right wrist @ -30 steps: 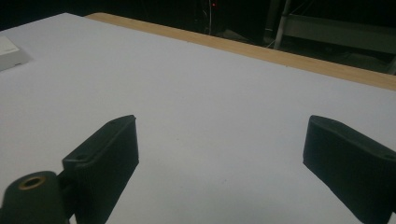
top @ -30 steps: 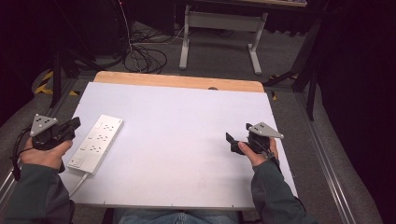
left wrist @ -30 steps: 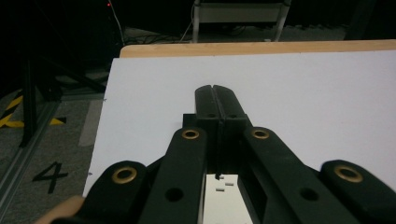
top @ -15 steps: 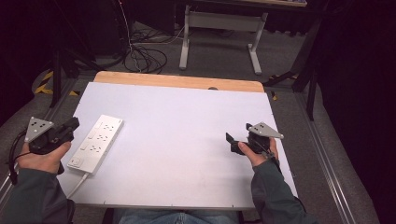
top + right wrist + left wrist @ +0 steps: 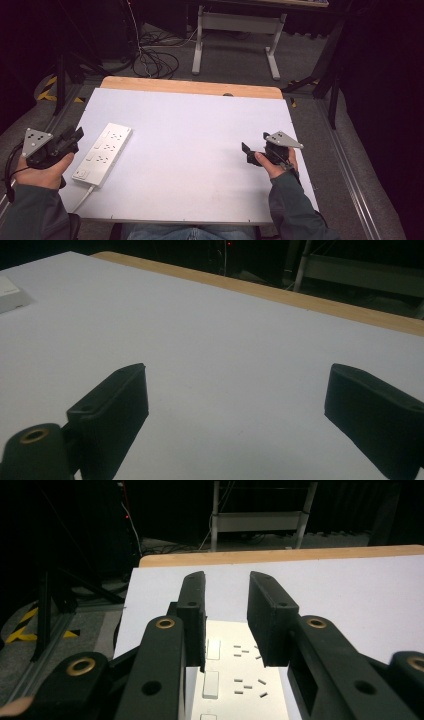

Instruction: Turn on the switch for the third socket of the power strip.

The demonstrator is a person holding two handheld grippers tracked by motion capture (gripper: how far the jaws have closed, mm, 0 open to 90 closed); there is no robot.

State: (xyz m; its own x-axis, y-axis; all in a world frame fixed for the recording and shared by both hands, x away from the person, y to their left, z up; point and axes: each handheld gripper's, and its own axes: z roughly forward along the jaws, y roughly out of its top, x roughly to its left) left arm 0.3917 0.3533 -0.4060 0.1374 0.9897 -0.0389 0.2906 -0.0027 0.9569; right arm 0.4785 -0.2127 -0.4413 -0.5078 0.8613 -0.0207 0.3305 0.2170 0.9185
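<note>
A white power strip point(image 5: 103, 152) lies on the left part of the white table top point(image 5: 200, 130), its cable running off the near edge. My left gripper point(image 5: 74, 137) hovers just left of the strip, off the table's left edge, pointing at it. In the left gripper view the jaws stand a little apart with nothing between them, so the left gripper point(image 5: 226, 587) is open, and the strip's sockets point(image 5: 235, 670) show below. My right gripper point(image 5: 256, 149) rests at the right of the table, wide open point(image 5: 239, 385) over bare surface. A corner of the strip point(image 5: 10, 292) shows far off.
A wooden strip point(image 5: 190, 87) edges the table's far side. Beyond it stand a grey desk frame point(image 5: 235, 25) and loose cables point(image 5: 150, 60) on the floor. Yellow-black tape point(image 5: 47, 90) marks the floor at the left.
My left gripper has drifted slightly left and toward the person, away from the power strip. The right gripper has not moved.
</note>
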